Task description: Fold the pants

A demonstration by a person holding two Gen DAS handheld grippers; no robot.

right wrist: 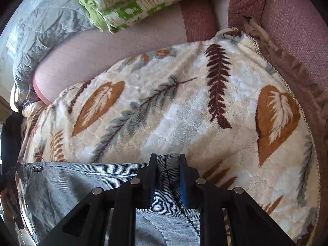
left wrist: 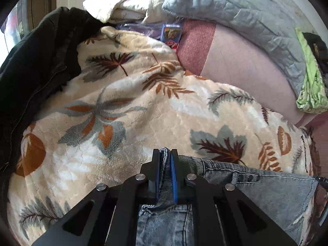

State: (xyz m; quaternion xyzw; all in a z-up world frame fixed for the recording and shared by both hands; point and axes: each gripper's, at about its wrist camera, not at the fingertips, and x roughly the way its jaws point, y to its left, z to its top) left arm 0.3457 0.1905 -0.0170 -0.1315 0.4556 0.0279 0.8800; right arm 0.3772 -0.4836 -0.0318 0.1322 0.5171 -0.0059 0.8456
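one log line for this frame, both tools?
stage: grasp | left tool: shut on jeans | right tool: shut on jeans | surface: leaf-print blanket

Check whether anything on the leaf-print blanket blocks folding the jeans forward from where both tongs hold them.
Nothing visible does. The left tongs and right tongs are each shut on the faded blue denim jeans, and the cream leaf-print fleece blanket ahead lies bare.

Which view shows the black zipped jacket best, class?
The left wrist view: the black jacket fills its left edge, zipper visible, beside the leaf blanket. The right wrist view shows only a dark strip at its left edge, unidentifiable.
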